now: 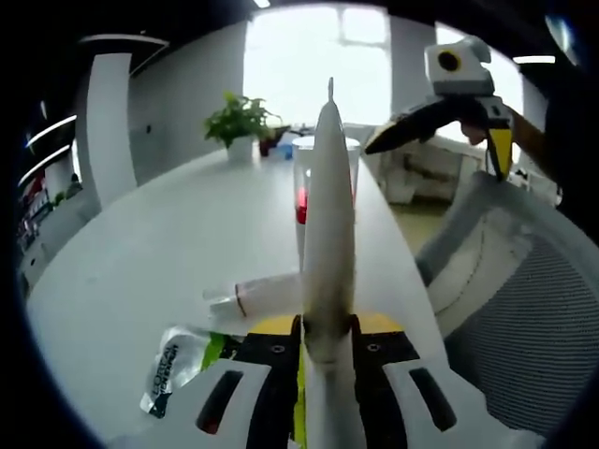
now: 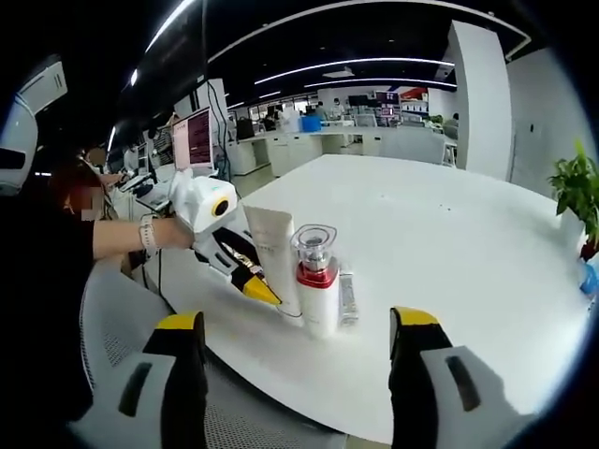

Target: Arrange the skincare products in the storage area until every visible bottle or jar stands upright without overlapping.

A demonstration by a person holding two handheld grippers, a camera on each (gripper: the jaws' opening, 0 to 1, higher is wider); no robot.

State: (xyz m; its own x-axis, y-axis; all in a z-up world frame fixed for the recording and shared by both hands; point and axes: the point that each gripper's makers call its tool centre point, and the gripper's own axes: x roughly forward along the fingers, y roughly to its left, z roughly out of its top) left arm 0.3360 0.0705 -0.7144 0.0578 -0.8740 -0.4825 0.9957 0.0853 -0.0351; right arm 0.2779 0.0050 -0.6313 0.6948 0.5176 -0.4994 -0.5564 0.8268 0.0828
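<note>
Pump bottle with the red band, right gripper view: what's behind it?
Behind the pump bottle a small tube lies flat on the table. Beside it, the white tube stands upright in the left gripper. The lying tube's near side is covered.

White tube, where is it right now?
In the right gripper view the white tube stands upright near the table edge, clamped by the left gripper, beside the red-collared pump bottle.

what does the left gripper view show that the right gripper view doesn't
Left gripper view: a clear sachet lying flat on the table, and a bright window. Right gripper view: a monitor and the hand holding the left gripper. Both: the white tube it clamps, the red-banded pump bottle, the plant and the white table.
</note>
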